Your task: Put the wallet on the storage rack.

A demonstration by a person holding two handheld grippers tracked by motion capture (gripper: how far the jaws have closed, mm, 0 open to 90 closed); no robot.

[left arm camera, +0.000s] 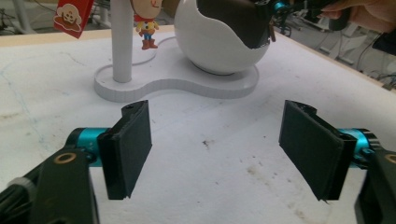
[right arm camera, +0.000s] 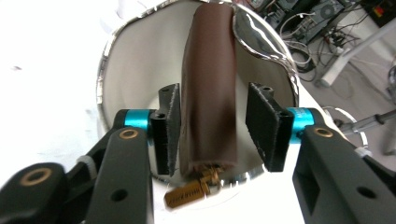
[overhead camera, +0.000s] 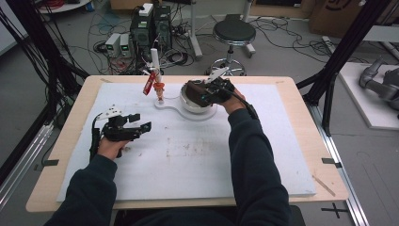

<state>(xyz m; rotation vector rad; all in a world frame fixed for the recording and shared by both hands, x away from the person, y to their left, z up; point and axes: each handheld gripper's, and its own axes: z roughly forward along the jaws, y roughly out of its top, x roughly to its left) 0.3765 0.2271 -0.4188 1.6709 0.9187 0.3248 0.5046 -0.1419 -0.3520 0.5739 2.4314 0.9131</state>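
A white, scuffed mat (overhead camera: 197, 155) covers the wooden desk (overhead camera: 301, 108); computers (overhead camera: 150, 28), cables and a stool (overhead camera: 234, 33) stand behind. The right tool (right arm camera: 212, 123), jaws slightly apart, straddles the brown piece (right arm camera: 210, 88) in the white bowl (right arm camera: 135, 60). The left tool (left arm camera: 215, 144) rests wide apart.

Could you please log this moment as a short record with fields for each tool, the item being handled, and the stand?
left tool: open, nothing between its jaws, low over the white mat
right tool: open, jaws either side of the brown piece
brown piece: lying across the white bowl's opening, brass screw at its near end
white bowl: on the white stand
white stand: post with a small figure hanging
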